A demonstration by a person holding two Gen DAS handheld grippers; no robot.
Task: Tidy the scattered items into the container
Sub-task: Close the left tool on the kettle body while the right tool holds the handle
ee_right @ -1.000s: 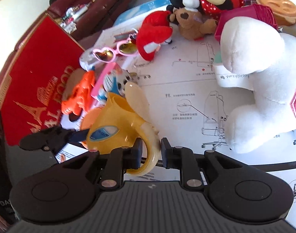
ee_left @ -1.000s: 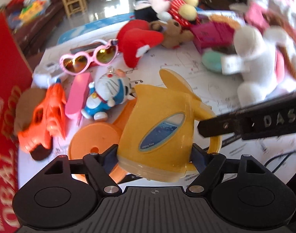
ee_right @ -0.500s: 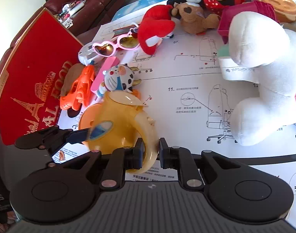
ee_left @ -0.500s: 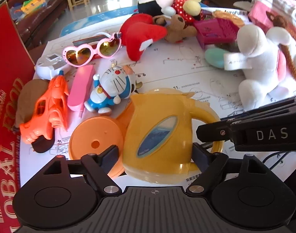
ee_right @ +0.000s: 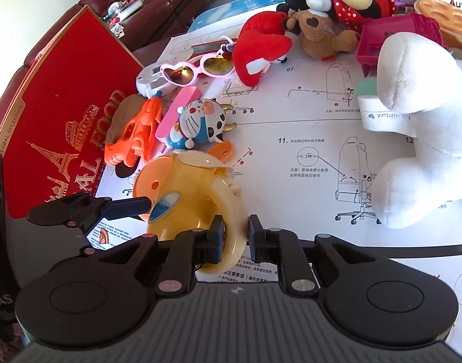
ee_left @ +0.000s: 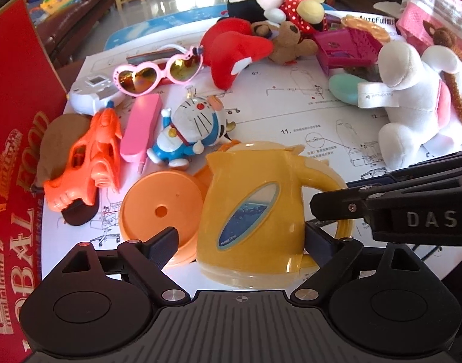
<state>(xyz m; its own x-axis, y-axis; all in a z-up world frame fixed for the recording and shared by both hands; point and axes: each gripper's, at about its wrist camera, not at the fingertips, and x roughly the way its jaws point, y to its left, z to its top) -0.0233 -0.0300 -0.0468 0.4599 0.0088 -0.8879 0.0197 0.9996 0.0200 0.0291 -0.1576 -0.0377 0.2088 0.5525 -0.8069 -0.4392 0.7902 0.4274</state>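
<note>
You've got the yellow toy kettle (ee_left: 255, 211) upright at the near edge of the table (ee_left: 291, 112), sitting w/ its base partly over the orange disc (ee_left: 161, 208), prob. its stand. Your right gripper (ee_right: 235, 236) is clamped narrow on the kettle's loop handle (ee_right: 231, 211), which is the sensible hold: thin, rigid, and it keeps the body hanging level for a lift. Your left gripper (ee_left: 240, 239) straddles the body but its jaws are opening, the left pad clearly off the wall, the other side harder to judge, so it looks like a hand-off to the right hand. The kettle's blue oval label reads roughly "Happy Time". Just beyond sit the Doraemon figure (ee_left: 191, 130), the orange toy gun (ee_left: 85, 163) and heart sunglasses (ee_left: 158, 72), all loose on the instruction sheet (ee_right: 291, 157) covering the table; step nos. "07", "11." show, plus "AutoFull" at the far corner. The red box (ee_right: 58, 115) at left, printed "FOOD" and "GLOBAL SELECTION" w/ an Eiffel Tower, is likely your container. The other gripper's arm says "DAS".
</note>
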